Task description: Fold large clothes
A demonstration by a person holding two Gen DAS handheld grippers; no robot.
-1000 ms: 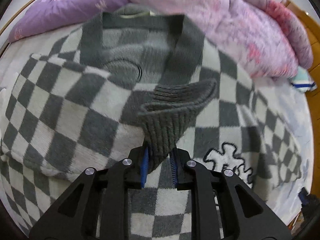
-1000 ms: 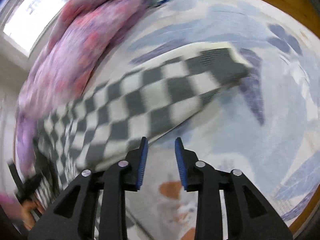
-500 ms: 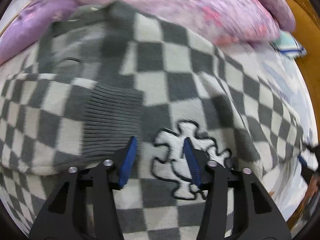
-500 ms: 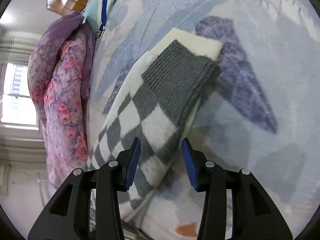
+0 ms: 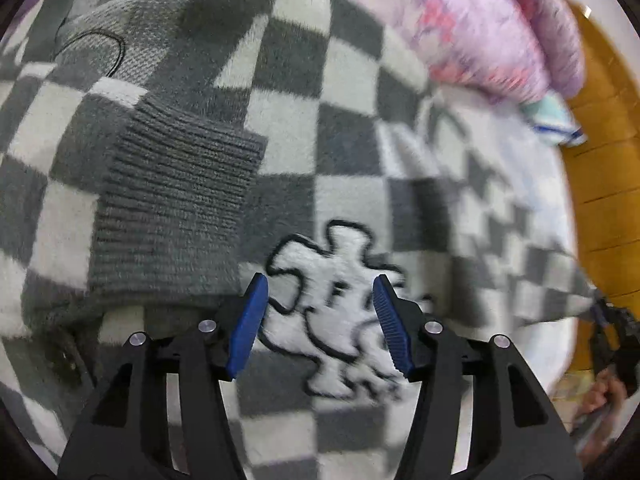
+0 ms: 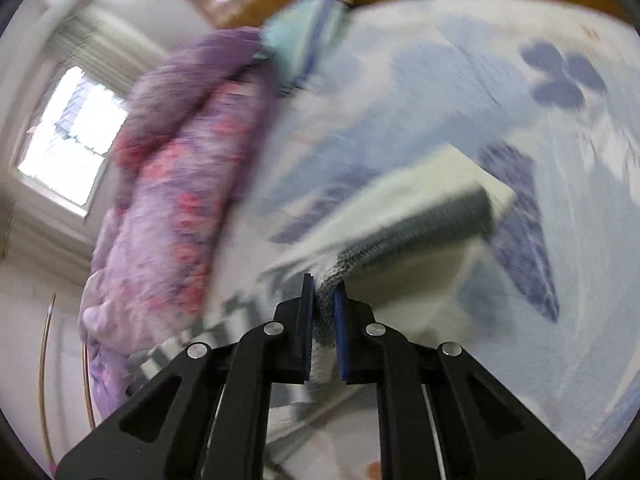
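A grey-and-white checkered sweater point(image 5: 352, 136) lies spread on the bed. One sleeve is folded across the body, its ribbed grey cuff point(image 5: 172, 208) lying left of a white cross patch point(image 5: 340, 304). My left gripper point(image 5: 320, 320) is open and empty just above the patch. My right gripper point(image 6: 323, 312) is shut on the other sleeve point(image 6: 400, 224) near its ribbed grey cuff point(image 6: 452, 216) and holds it lifted off the sheet. The right wrist view is blurred.
A pink and purple floral quilt point(image 5: 460, 28) is heaped along the far side of the bed; it also shows in the right wrist view point(image 6: 176, 184). A teal pillow point(image 6: 304, 36) lies by the wooden headboard point(image 5: 600, 160). The sheet point(image 6: 520, 320) is pale blue with flowers.
My left gripper let go of the ribbed cuff, opened and shifted right over the cross patch. My right gripper closed on the other sleeve and lifted it.
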